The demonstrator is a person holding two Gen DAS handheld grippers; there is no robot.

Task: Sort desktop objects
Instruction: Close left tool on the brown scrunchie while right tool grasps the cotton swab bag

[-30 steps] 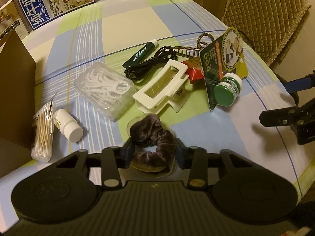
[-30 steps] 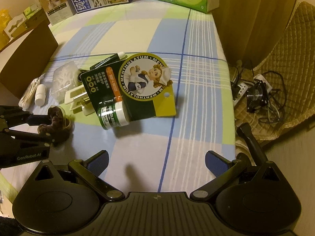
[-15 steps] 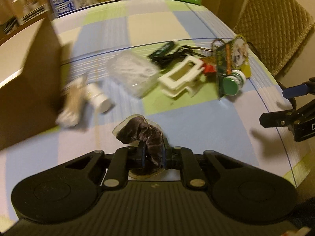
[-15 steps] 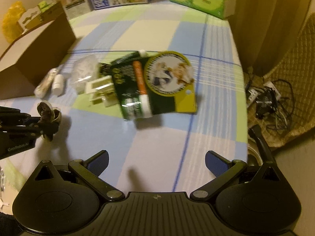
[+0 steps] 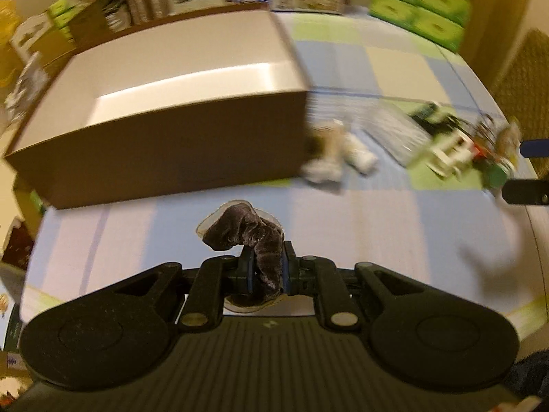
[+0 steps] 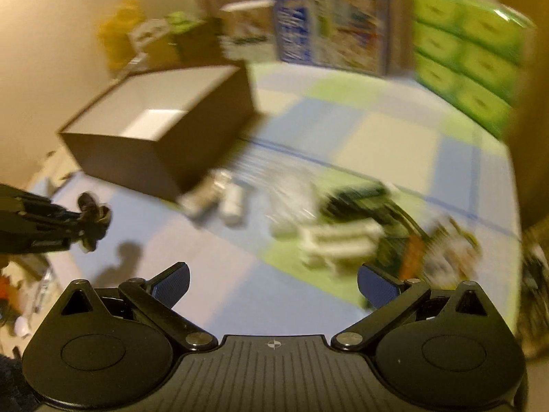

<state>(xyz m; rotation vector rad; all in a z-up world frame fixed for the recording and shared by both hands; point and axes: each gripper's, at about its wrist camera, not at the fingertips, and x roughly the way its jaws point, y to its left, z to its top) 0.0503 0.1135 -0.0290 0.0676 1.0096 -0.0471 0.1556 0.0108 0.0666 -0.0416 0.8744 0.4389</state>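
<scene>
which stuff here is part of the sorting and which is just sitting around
Part of the job:
- velvet scrunchie, pinched in the left gripper
- open brown box
- small white bottle
- white hair claw clip
- right gripper, open, holding nothing

Just lying about:
- green tissue packs
- blue printed carton
- checked tablecloth

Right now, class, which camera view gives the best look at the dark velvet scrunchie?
The left wrist view: the scrunchie sits large and sharp, pinched in the left gripper. The right wrist view shows it only small and blurred at the far left edge.
</scene>
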